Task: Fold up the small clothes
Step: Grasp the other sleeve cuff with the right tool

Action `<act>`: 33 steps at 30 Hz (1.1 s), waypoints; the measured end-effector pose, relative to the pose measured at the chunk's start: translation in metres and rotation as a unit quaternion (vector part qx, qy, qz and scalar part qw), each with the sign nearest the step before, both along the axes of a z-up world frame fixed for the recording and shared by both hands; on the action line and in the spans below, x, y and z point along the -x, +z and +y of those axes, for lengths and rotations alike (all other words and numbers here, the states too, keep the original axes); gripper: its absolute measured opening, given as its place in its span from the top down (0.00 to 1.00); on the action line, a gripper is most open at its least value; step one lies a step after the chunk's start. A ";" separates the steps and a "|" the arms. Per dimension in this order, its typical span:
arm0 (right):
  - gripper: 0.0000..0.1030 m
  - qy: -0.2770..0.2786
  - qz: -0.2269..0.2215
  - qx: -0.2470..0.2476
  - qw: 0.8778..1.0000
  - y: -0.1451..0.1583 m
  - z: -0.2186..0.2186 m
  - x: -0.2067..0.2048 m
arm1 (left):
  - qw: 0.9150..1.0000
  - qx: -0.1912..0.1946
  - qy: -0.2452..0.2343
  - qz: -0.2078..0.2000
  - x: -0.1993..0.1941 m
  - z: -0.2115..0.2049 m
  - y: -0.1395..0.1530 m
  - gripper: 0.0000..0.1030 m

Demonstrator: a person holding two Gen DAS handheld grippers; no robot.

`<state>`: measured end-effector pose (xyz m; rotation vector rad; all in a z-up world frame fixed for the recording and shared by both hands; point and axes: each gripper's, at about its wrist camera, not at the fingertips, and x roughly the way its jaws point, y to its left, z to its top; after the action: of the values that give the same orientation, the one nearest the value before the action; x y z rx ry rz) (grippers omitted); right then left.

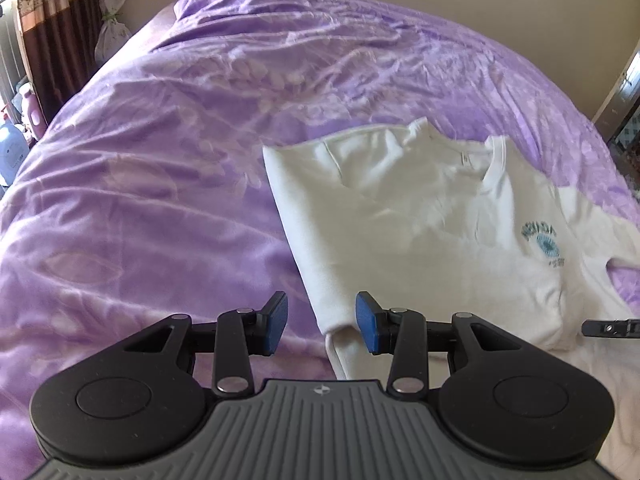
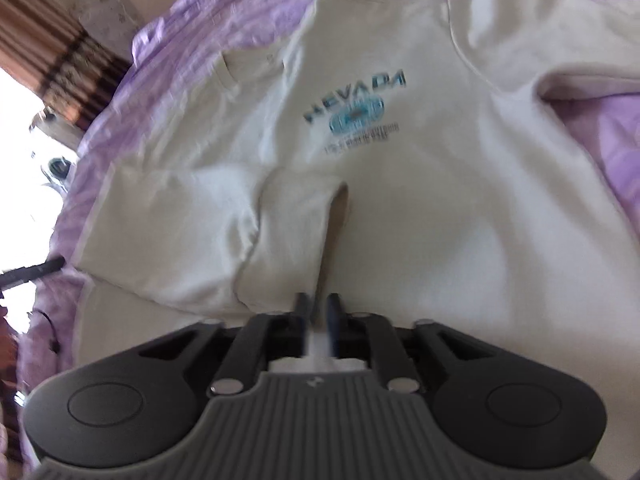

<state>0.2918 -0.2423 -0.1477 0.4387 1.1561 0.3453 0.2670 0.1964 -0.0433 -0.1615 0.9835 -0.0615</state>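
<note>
A cream T-shirt [image 1: 420, 216] with a blue "NEVADA" print [image 2: 354, 110] lies on a purple bedspread [image 1: 160, 160]. Its left side is folded over toward the middle. My left gripper [image 1: 322, 326] is open and empty, hovering at the shirt's folded left edge near the hem. My right gripper [image 2: 319, 308] is shut on a raised fold of the shirt's fabric [image 2: 328, 240] near the hem. The tip of the right gripper shows at the right edge of the left wrist view [image 1: 610, 327].
The bed fills both views. Brown curtains [image 1: 56, 20] and a window are at the far left. Bottles and clutter [image 1: 16, 140] stand beside the bed on the left. A wall runs behind the bed.
</note>
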 end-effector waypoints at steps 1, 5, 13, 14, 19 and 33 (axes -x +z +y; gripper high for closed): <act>0.55 -0.007 -0.009 -0.010 1.000 0.005 -0.003 -0.001 | 1.000 0.003 0.003 -0.002 -0.001 0.002 0.003 0.55; 0.55 -0.026 -0.009 -0.032 0.999 0.006 -0.005 -0.017 | 1.000 -0.003 0.008 -0.021 -0.004 0.011 0.025 0.55; 0.99 -0.036 -0.002 -0.033 0.999 -0.011 0.012 -0.027 | 0.996 -0.056 0.028 -0.062 -0.001 0.036 0.084 0.55; 0.99 -0.024 -0.022 -0.019 0.999 0.003 0.017 -0.026 | 0.996 -0.058 0.030 -0.061 -0.001 0.038 0.083 0.55; 1.00 0.032 -0.119 0.023 0.992 0.088 0.052 -0.034 | 0.997 -0.035 0.043 -0.049 -0.006 0.039 0.061 0.55; 1.00 0.008 -0.317 0.071 0.946 0.250 0.056 -0.079 | 0.998 0.037 0.039 -0.032 -0.045 0.021 0.016 0.55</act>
<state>0.3712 -0.1862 0.1026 0.1671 0.5493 0.3775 0.3115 0.2172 -0.0275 -0.2649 0.9113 -0.0311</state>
